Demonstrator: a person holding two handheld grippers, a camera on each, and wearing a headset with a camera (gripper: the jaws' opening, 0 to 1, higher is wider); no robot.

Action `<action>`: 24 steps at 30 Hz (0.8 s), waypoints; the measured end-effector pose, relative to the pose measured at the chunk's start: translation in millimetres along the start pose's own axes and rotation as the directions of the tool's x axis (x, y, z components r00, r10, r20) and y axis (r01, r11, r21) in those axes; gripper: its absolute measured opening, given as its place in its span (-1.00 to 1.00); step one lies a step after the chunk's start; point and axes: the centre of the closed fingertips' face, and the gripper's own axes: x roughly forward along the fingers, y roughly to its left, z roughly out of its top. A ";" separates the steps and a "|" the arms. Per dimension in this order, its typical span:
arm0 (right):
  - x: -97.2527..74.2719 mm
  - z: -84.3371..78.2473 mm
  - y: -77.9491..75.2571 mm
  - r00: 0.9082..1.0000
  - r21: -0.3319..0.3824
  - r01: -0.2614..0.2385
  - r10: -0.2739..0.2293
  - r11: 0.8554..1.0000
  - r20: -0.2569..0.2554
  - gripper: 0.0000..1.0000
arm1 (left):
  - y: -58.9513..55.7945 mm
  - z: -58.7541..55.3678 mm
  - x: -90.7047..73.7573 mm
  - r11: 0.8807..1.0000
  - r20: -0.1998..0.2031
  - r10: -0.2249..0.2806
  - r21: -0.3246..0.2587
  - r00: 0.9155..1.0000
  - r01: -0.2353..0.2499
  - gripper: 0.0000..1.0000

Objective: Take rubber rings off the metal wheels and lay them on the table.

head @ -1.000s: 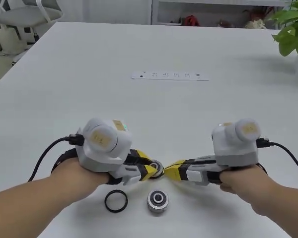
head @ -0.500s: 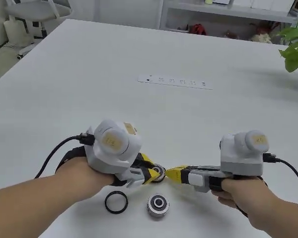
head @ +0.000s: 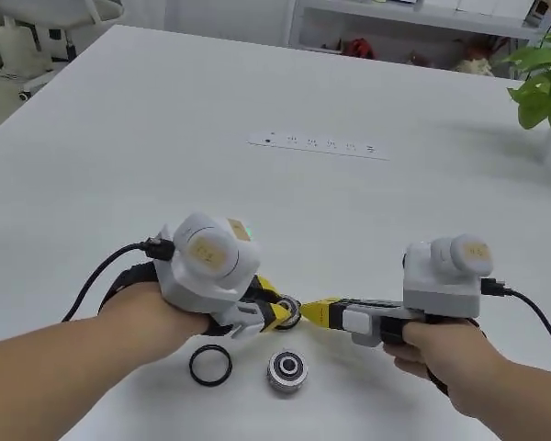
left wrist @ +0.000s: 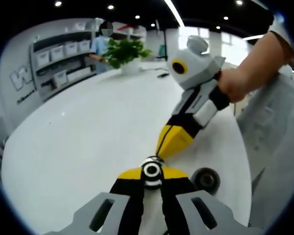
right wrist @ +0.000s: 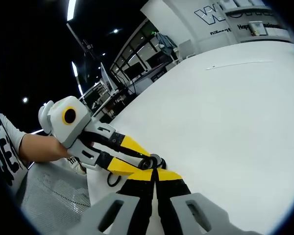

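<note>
My left gripper [head: 283, 314] [left wrist: 151, 172] is shut on a small metal wheel [head: 289, 312] [left wrist: 151, 170] [right wrist: 152, 161] that still wears its black rubber ring, held just above the table. My right gripper [head: 309, 312] [right wrist: 157, 171] comes in from the right with its jaws together. Its yellow tips pinch the rim of that wheel, where the ring sits. A bare metal wheel [head: 286, 371] [left wrist: 206, 178] lies flat on the table in front of the grippers. A loose black rubber ring [head: 210, 365] [right wrist: 112, 180] lies to its left.
The white table [head: 257, 202] stretches wide beyond the grippers. A white power strip [head: 317, 145] lies at mid-table. A green plant [head: 546, 73] stands at the far right edge. Black cables trail from both grippers towards the near edge.
The head camera has shifted. Both grippers stay together at the held wheel, the right hand a little lower and nearer me. The loose ring and bare wheel have not moved.
</note>
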 end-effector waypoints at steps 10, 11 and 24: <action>1.0 0.8 -0.4 1.000 0.017 -0.008 0.007 1.000 0.011 -1.00 | 0.8 0.3 0.6 1.000 -0.001 0.008 0.003 1.000 -0.008 -0.76; 1.1 0.8 0.0 1.000 0.019 -0.009 0.009 1.000 0.012 -1.00 | 0.7 0.2 0.5 1.000 -0.001 0.010 0.002 1.000 -0.010 -0.76; 2.4 1.0 5.0 1.000 0.027 -0.026 0.025 0.999 0.018 -1.00 | -0.3 0.0 0.1 1.000 -0.006 0.016 -0.002 1.000 -0.016 -0.77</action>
